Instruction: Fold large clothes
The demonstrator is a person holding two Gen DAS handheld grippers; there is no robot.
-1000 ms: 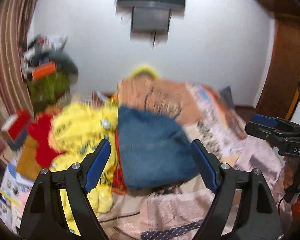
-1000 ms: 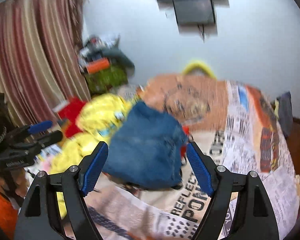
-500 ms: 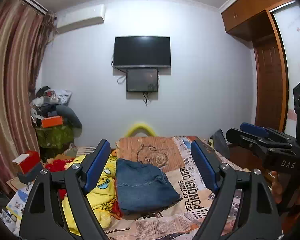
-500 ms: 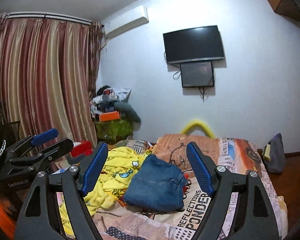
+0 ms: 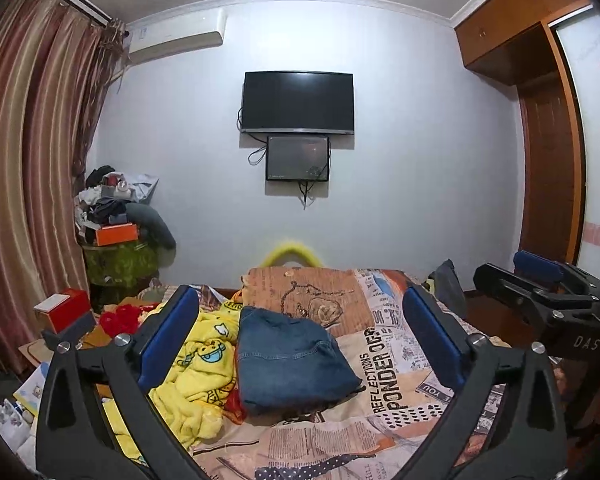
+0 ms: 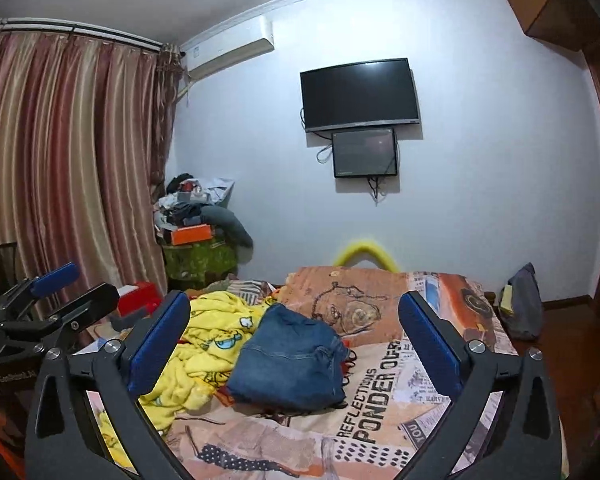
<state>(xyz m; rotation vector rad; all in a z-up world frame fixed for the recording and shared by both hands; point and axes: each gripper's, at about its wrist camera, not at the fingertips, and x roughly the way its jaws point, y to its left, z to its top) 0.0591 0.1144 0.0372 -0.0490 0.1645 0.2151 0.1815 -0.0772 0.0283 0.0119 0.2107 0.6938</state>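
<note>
While folded jeans lie on bed, left tongs and right tongs nearly level, just widened, released, gripping nothing

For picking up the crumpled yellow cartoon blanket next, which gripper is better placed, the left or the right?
Probably the left gripper. The crumpled yellow cartoon blanket lies on the left side of the bed, right behind its left fingers. From the right gripper, the folded blue denim garment sits centred. Both are open and empty.

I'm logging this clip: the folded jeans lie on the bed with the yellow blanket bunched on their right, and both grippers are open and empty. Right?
Not quite. The yellow blanket is bunched on the left of the folded jeans, as the left wrist view shows. The rest holds: they lie on the bed, and the left gripper and right gripper are open and empty.
</note>
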